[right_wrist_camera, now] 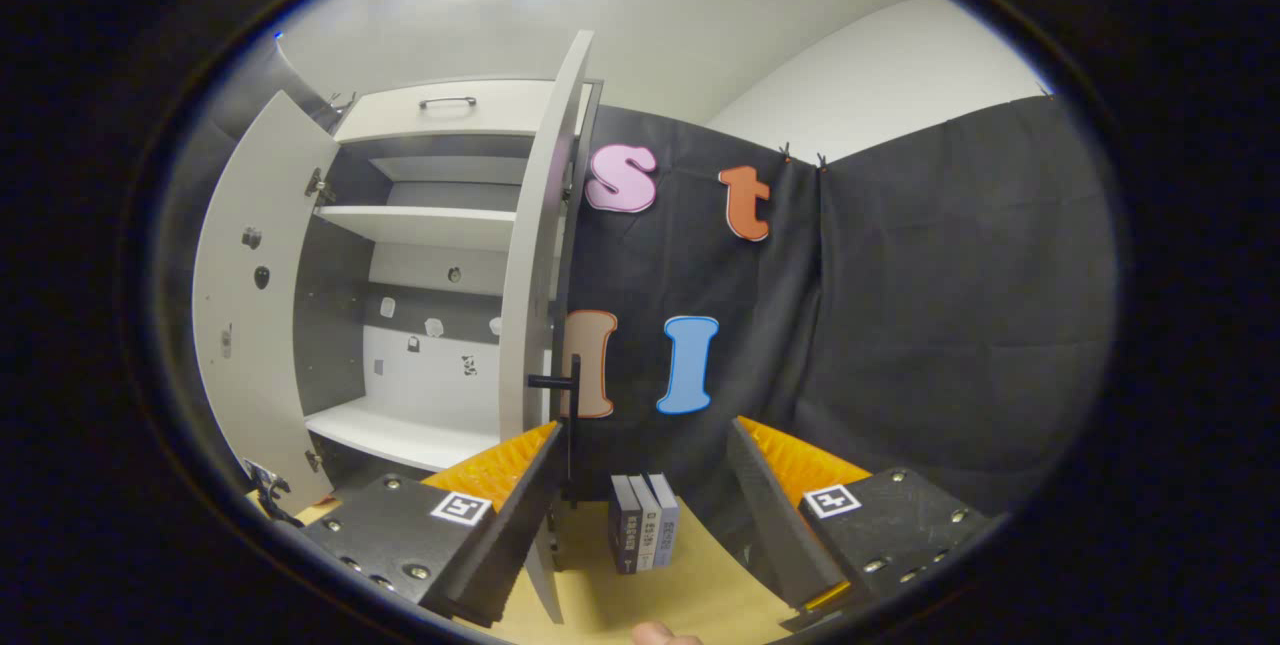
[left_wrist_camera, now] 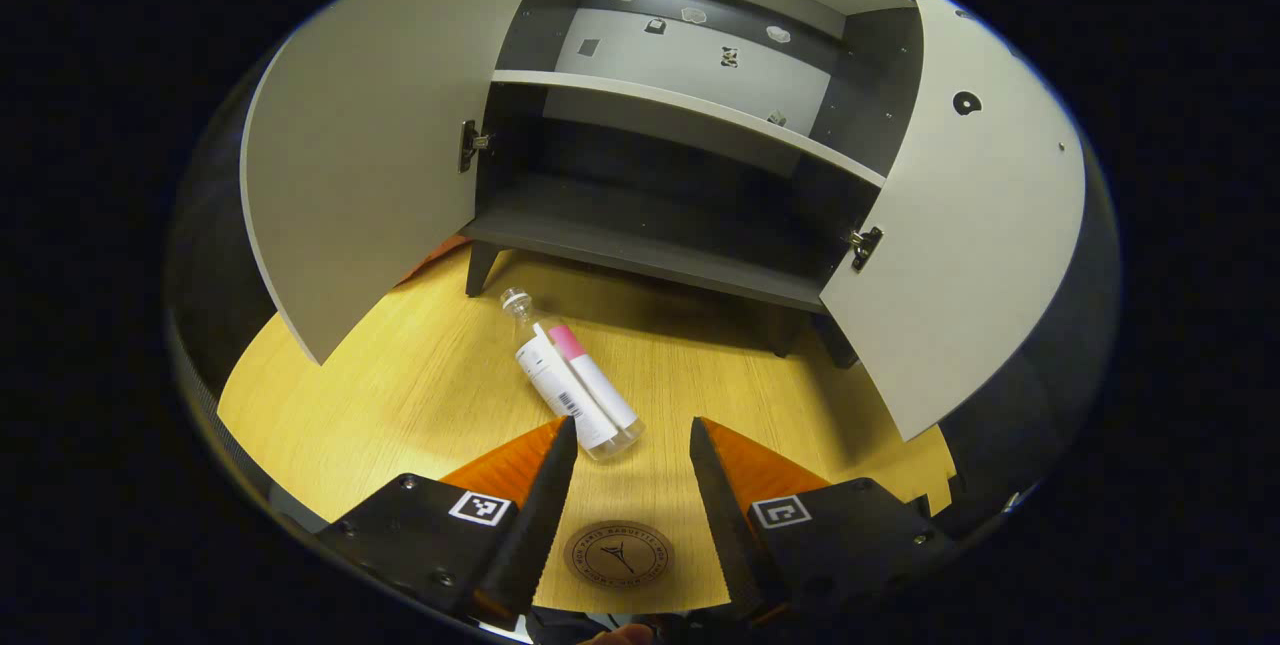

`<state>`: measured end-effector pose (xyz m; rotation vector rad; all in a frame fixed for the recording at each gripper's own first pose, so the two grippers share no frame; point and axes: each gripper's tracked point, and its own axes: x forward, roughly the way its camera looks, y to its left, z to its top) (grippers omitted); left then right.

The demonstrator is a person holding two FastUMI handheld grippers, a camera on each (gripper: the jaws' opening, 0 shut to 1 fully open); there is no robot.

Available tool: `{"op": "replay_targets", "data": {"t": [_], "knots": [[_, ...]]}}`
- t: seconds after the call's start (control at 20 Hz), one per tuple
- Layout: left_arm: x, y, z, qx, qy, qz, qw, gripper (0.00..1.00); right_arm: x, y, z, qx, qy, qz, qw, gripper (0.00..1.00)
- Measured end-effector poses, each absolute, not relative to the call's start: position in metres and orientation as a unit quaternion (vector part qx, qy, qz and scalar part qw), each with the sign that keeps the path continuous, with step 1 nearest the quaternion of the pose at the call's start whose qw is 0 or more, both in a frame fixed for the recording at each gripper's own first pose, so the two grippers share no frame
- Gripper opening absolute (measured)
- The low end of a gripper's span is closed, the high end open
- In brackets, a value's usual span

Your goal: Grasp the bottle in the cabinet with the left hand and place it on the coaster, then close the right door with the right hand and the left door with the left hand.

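Note:
A clear bottle (left_wrist_camera: 575,385) with a white label and a pink band lies on its side on the wooden table (left_wrist_camera: 400,395), in front of the cabinet (left_wrist_camera: 690,105). Its neck points toward the cabinet. My left gripper (left_wrist_camera: 633,422) is open, with the bottle's base just ahead of its fingertips and not held. A round brown coaster (left_wrist_camera: 617,553) lies on the table between its fingers, nearer to me than the bottle. The left door (left_wrist_camera: 360,155) and right door (left_wrist_camera: 960,255) both stand open. My right gripper (right_wrist_camera: 645,425) is open and empty, facing the right door (right_wrist_camera: 535,275) edge-on near its black handle (right_wrist_camera: 560,382).
The cabinet shelves (right_wrist_camera: 420,220) hold nothing I can see. Three small books (right_wrist_camera: 645,522) stand upright on the table past the right gripper's fingertips. The black cloth wall (right_wrist_camera: 900,325) hangs behind them. The cabinet's left door (right_wrist_camera: 250,305) swings far out.

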<state>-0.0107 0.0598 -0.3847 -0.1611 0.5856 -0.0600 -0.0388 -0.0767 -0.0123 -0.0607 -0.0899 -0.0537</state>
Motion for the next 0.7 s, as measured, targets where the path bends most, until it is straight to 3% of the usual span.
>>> {"op": "replay_targets", "data": {"t": [0.4, 0.7], "knots": [[0.043, 0.067, -0.389, -0.121, 0.311, 0.005, 0.943, 0.73, -0.037, -0.062, -0.019, -0.042, -0.04, -0.026, 0.998, 0.98], [0.1, 0.067, -0.419, -0.155, 0.353, 0.025, 0.922, 0.73, -0.033, -0.082, -0.021, -0.062, -0.032, -0.073, 0.995, 0.98]]}}
